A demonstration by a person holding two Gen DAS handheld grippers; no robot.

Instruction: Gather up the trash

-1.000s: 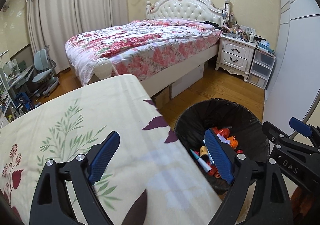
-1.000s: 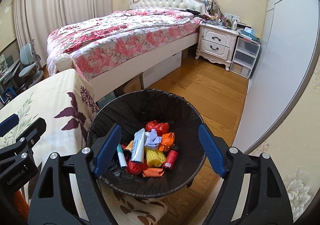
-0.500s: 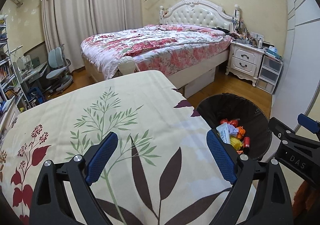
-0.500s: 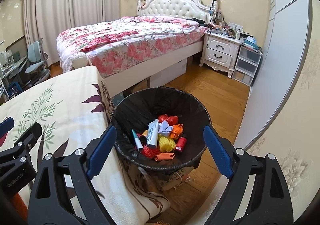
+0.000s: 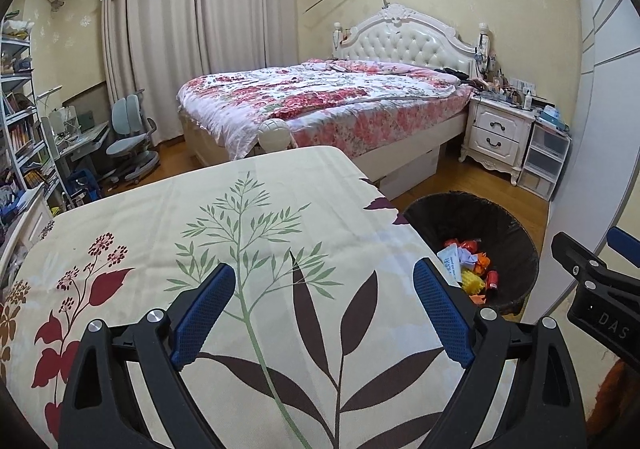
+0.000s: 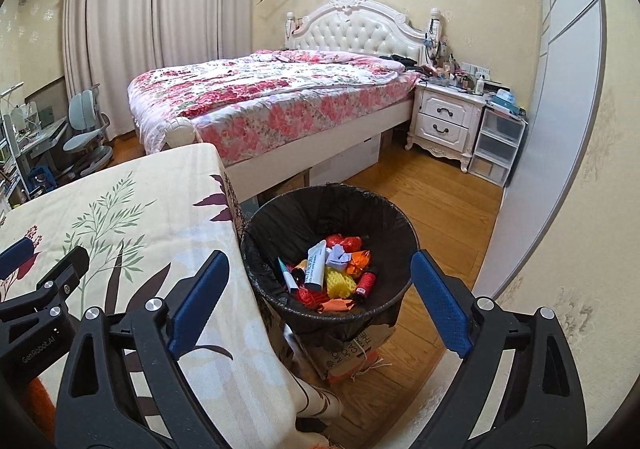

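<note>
A black-lined trash bin [image 6: 276, 221] stands on the floor beside the table's right edge and holds several pieces of trash [image 6: 340, 281], among them a white tube [image 6: 316, 263]. My right gripper [image 6: 319, 255] hangs above and short of the bin, its jaws opening with nothing between them. My left gripper [image 5: 322, 269] is open and empty over the leaf-printed tablecloth [image 5: 280, 189], with the bin [image 5: 480, 213] to its right. No loose trash shows on the cloth.
A cardboard box [image 6: 352, 357] sits under the bin. Beyond are a floral bed [image 6: 272, 97], a white nightstand [image 6: 444, 121], plastic drawers [image 6: 496, 145], a desk chair [image 5: 128, 137] and a bookshelf [image 5: 20, 121]. A pale wall panel [image 6: 560, 129] stands to the right.
Both grippers have drawn back and a little up from the bin, so it looks smaller and more of the table shows. The right jaws have spread wider.
</note>
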